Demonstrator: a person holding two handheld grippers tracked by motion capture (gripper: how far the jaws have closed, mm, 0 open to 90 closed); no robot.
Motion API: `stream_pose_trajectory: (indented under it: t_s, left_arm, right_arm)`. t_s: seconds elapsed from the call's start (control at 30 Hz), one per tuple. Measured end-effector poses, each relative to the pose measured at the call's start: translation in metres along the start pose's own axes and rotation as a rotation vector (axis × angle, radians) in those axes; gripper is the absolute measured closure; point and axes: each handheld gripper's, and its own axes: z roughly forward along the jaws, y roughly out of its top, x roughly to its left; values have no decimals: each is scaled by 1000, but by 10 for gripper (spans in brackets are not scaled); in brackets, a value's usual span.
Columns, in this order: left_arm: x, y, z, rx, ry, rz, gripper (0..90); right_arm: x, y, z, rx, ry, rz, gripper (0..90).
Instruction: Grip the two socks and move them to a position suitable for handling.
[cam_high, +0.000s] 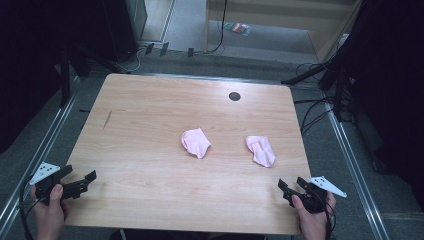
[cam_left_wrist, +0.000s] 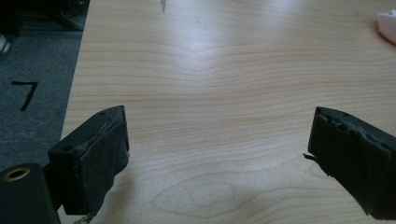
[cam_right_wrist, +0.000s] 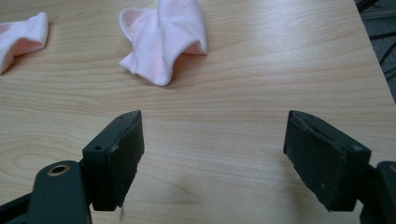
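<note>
Socks are lying pink and crumpled mid-surface (cam_high: 150, 165): left sock (cam_high: 195, 142), right sock (cam_high: 260, 150). I'm holding my left claw (cam_high: 80, 182) and right claw (cam_high: 292, 186) spread, empty, at the near corners, well apart from both.

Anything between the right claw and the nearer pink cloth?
Nothing: bare wooden table between the open right claw and the nearer pink cloth, clear in the right gripper view.

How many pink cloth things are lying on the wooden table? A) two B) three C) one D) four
A: two crumpled pink cloths lie apart on the table, the left pink cloth near the middle and the right pink cloth beside it.
</note>
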Motion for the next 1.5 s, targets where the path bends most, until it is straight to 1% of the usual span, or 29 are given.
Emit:
stream_pose_trajectory:
  t_s: [0.1, 0.13, 0.17, 0.2, 0.23, 0.27, 0.33, 0.4, 0.47, 0.5, 0.57, 0.63, 0.67, 0.7, 0.73, 0.8, 0.83, 0.9, 0.93, 0.97, 1.0, 1.07, 1.1, 1.13, 1.2, 1.3, 1.43, 1.47, 1.5]
  left_arm:
    - [0, 0, 0, 2, -1, -2, 59]
    - [0, 0, 0, 0, 0, -2, 59]
    - [0, 0, 0, -6, 0, -3, 59]
    - [0, 0, 0, -6, 0, -3, 59]
    - [0, 0, 0, -8, 0, -2, 59]
    - [0, 0, 0, -6, -1, -3, 59]
    - [0, 0, 0, -5, 0, -2, 62]
    - [0, 0, 0, -1, 1, -2, 65]
    - [0, 0, 0, -1, -3, -4, 65]
    - [0, 0, 0, -3, -2, -5, 65]
    - [0, 0, 0, -5, -3, -5, 65]
    - [0, 0, 0, -5, -4, -6, 65]
    - [0, -1, -1, -5, -5, -6, 65]
    - [0, -1, -1, -5, -5, -6, 65]
    - [0, -1, -1, -4, -4, -6, 65]
    - [0, -1, 0, -5, -5, -6, 65]
    - [0, -1, -1, -5, -6, -5, 65]
    - [0, -1, -1, -4, -5, -6, 65]
    - [0, -1, -1, -4, -5, -6, 65]
    - [0, 0, 0, -3, -4, -7, 65]
    - [1, 0, 0, 1, -3, -9, 65]
    - [1, 0, 0, 1, -5, -11, 65]
    - [1, 0, 0, 2, -5, -11, 65]
    - [1, 0, 0, 1, -5, -11, 65]
    - [1, 0, 0, 2, -4, -9, 65]
    - [1, 0, 0, 3, -3, -7, 65]
    - [1, 0, 0, 3, -4, -9, 65]
    - [1, 0, 0, 2, -3, -9, 65]
    - [1, 0, 0, 2, -2, -9, 65]
  right_arm:
    - [2, 3, -1, -5, 14, 7, 210]
    - [4, 5, -1, -8, 16, 0, 215]
    - [10, 10, -1, -12, 18, -12, 225]
    - [10, 10, -1, -12, 18, -12, 225]
    - [17, 17, 1, -12, 28, -34, 233]
    - [17, 17, 1, -12, 28, -34, 233]
    - [24, 29, 6, -12, 61, -16, 244]
    - [28, 33, 7, -6, 64, -20, 245]
    - [37, 43, 16, 9, 62, -50, 259]
    - [37, 43, 16, 9, 62, -50, 259]
    - [46, 51, 26, 13, 58, -62, 280]
    - [48, 53, 30, 19, 51, -63, 288]
    - [52, 57, 39, 28, 35, -74, 308]
    - [52, 57, 39, 28, 35, -74, 308]
    - [56, 60, 49, 46, 18, -77, 331]
    - [60, 63, 58, 56, -3, -95, 349]
    - [60, 63, 58, 56, -3, -95, 349]
    - [64, 69, 71, 66, -44, -113, 359]
    - [64, 69, 71, 66, -44, -113, 359]
    - [64, 73, 79, 72, -80, -107, 355]
    - [63, 75, 82, 78, -89, -88, 356]
    - [62, 78, 85, 77, -88, -84, 359]
    - [61, 81, 90, 79, -101, -87, 372]
    - [61, 81, 93, 83, -98, -81, 379]
    - [60, 82, 96, 86, -96, -88, 381]
    - [61, 81, 107, 100, -116, -99, 433]
    - [61, 80, 115, 116, -106, -106, 440]
    - [63, 79, 120, 126, -112, -125, 441]
    - [63, 79, 120, 126, -112, -125, 441]
